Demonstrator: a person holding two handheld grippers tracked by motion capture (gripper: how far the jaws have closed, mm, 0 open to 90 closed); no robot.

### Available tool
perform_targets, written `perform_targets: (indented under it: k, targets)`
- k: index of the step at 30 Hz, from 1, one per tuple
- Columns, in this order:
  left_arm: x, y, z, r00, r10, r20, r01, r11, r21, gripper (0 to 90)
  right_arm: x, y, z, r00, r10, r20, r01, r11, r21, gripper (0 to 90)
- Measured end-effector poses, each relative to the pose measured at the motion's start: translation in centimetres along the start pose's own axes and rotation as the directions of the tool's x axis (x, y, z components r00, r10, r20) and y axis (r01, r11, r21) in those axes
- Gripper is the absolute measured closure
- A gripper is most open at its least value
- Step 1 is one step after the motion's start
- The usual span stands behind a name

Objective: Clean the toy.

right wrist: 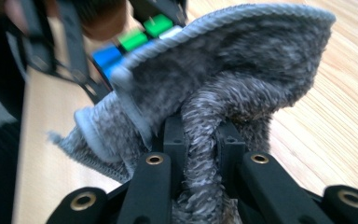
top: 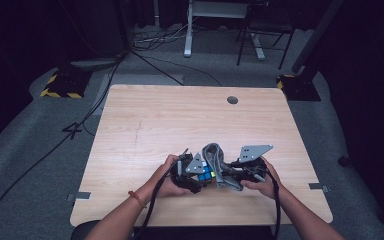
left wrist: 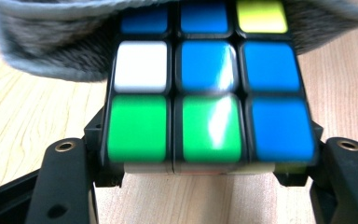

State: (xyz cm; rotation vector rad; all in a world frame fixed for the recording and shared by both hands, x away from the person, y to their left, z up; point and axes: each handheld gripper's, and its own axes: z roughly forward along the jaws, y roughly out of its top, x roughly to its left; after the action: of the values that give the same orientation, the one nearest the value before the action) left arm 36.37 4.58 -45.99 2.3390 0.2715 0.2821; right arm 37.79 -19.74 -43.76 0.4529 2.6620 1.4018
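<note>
A puzzle cube [left wrist: 209, 100] with blue, green, white and yellow squares sits clamped between the two black jaws of my left gripper [left wrist: 207, 165]. In the high view the cube [top: 206, 174] shows near the table's front middle, with the left gripper [top: 196, 172] around it. My right gripper [right wrist: 204, 142] is shut on a bunched fold of a grey fuzzy cloth [right wrist: 242, 70]. The cloth [top: 219, 165] drapes against the cube's far face, and its edge [left wrist: 51, 42] covers the cube's top. The cube [right wrist: 135, 39] peeks out behind the cloth in the right gripper view.
The light wooden table [top: 180, 120] has a round cable hole [top: 232, 100] at the back. Cables trail from both grippers off the front edge. Beyond the table are desk legs [top: 188, 30] and yellow-black striped stand bases [top: 62, 85] on grey carpet.
</note>
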Motion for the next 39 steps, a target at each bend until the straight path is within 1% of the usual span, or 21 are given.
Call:
perform_targets:
  k: [1, 3, 5, 7, 8, 10, 12, 13, 15, 17, 21, 23, 24, 26, 27, 30, 33, 35, 36, 37, 39]
  targets:
    - [-0.1, 0.0, 0.2, 0.9999, 0.008, -0.010, -0.008, 0.9999, 0.010, 33.2, 0.2, 0.2, -0.1, 1.0000, -0.003, -0.006, 0.003, 0.9999, -0.016, 79.7]
    - [-0.3, 0.1, 0.4, 1.0000, 0.001, -0.002, -0.001, 0.9999, 0.013, 33.3, 0.6, 0.7, -0.3, 0.9997, -0.021, -0.010, 0.021, 0.9993, -0.032, 79.7]
    - [-0.3, 0.1, 0.7, 0.9999, 0.007, -0.012, -0.007, 0.9996, 0.028, 33.4, 1.1, 1.0, -0.3, 0.9991, -0.041, -0.008, 0.041, 0.9987, -0.032, 79.7]
    - [-0.2, 0.1, 0.8, 1.0000, 0.005, -0.007, -0.005, 0.9994, 0.035, 33.4, 1.3, 1.1, -0.2, 0.9990, -0.045, -0.003, 0.045, 0.9985, -0.031, 79.7]
    - [-0.2, 0.1, 0.8, 0.9998, 0.009, -0.016, -0.009, 0.9993, 0.038, 33.5, 1.3, 1.1, -0.1, 0.9989, -0.047, 0.001, 0.047, 0.9987, -0.022, 79.7]
    - [-0.1, 0.1, 0.5, 0.9999, 0.009, -0.008, -0.009, 0.9998, 0.017, 33.6, 1.0, 0.9, 0.0, 0.9990, -0.040, 0.018, 0.040, 0.9992, -0.007, 79.7]
    - [-0.2, 0.1, 0.2, 0.9996, 0.018, -0.021, -0.018, 0.9997, 0.014, 33.7, 0.7, 0.5, 0.3, 0.9990, -0.038, 0.025, 0.037, 0.9991, 0.022, 79.6]
    - [-0.2, 0.1, 0.1, 0.9998, 0.011, -0.017, -0.010, 0.9999, 0.008, 33.7, 0.4, 0.3, 0.4, 0.9990, -0.029, 0.033, 0.028, 0.9989, 0.038, 79.6]
    - [-0.1, 0.1, -0.3, 0.9996, 0.016, -0.024, -0.016, 0.9999, -0.002, 33.8, 0.0, -0.2, 0.6, 0.9996, -0.008, 0.026, 0.007, 0.9987, 0.050, 79.7]
    - [0.0, 0.1, -0.7, 0.9996, 0.013, -0.025, -0.013, 0.9997, -0.019, 33.8, -0.2, -0.5, 0.9, 0.9992, -0.006, 0.040, 0.002, 0.9964, 0.084, 79.7]
    - [0.2, 0.2, -1.5, 0.9994, 0.006, -0.035, -0.008, 0.9989, -0.046, 33.8, -0.4, -0.9, 1.2, 0.9992, 0.001, 0.039, -0.005, 0.9941, 0.109, 79.6]
    - [0.2, 0.2, -1.5, 0.9992, 0.015, -0.037, -0.016, 0.9991, -0.038, 33.8, -0.3, -0.9, 1.2, 0.9997, 0.013, 0.022, -0.015, 0.9952, 0.097, 79.6]
    - [0.2, 0.2, -1.4, 0.9990, 0.025, -0.038, -0.026, 0.9992, -0.031, 33.7, 0.0, -0.7, 1.2, 0.9997, 0.003, 0.023, -0.006, 0.9952, 0.098, 79.7]
    - [0.4, 0.1, -1.5, 0.9996, 0.013, -0.026, -0.014, 0.9991, -0.041, 33.7, 0.5, -0.5, 1.1, 0.9990, -0.021, 0.039, 0.017, 0.9950, 0.098, 79.8]
    - [0.4, 0.0, -1.5, 0.9996, 0.011, -0.027, -0.013, 0.9991, -0.040, 33.7, 0.6, -0.4, 1.0, 0.9989, -0.019, 0.043, 0.015, 0.9959, 0.090, 79.8]
    - [0.3, 0.1, -1.2, 0.9988, 0.024, -0.044, -0.025, 0.9997, -0.006, 33.7, 0.6, -0.2, 0.5, 0.9991, -0.020, 0.037, 0.018, 0.9983, 0.055, 79.7]
    - [-0.1, 0.3, -0.3, 0.9986, 0.041, -0.033, -0.040, 0.9989, 0.025, 33.7, 1.2, 0.4, 0.1, 0.9989, -0.045, 0.017, 0.044, 0.9988, 0.021, 79.5]
    - [-0.2, 0.5, 0.3, 0.9979, 0.047, -0.046, -0.045, 0.9979, 0.047, 33.6, 1.6, 0.6, 0.2, 0.9964, -0.073, 0.043, 0.072, 0.9969, 0.030, 79.4]
    - [-0.2, 0.5, 0.4, 0.9985, 0.042, -0.035, -0.040, 0.9983, 0.041, 33.6, 1.5, 0.6, 0.2, 0.9960, -0.072, 0.052, 0.071, 0.9972, 0.023, 79.4]
    - [-0.2, 0.6, 0.4, 0.9987, 0.042, -0.029, -0.041, 0.9983, 0.040, 33.6, 1.4, 0.6, 0.1, 0.9975, -0.057, 0.043, 0.057, 0.9984, 0.003, 79.4]
    - [-0.4, 0.7, 0.5, 0.9976, 0.056, -0.040, -0.055, 0.9974, 0.046, 33.6, 1.2, 0.6, -0.1, 0.9983, -0.049, 0.033, 0.049, 0.9986, -0.021, 79.3]
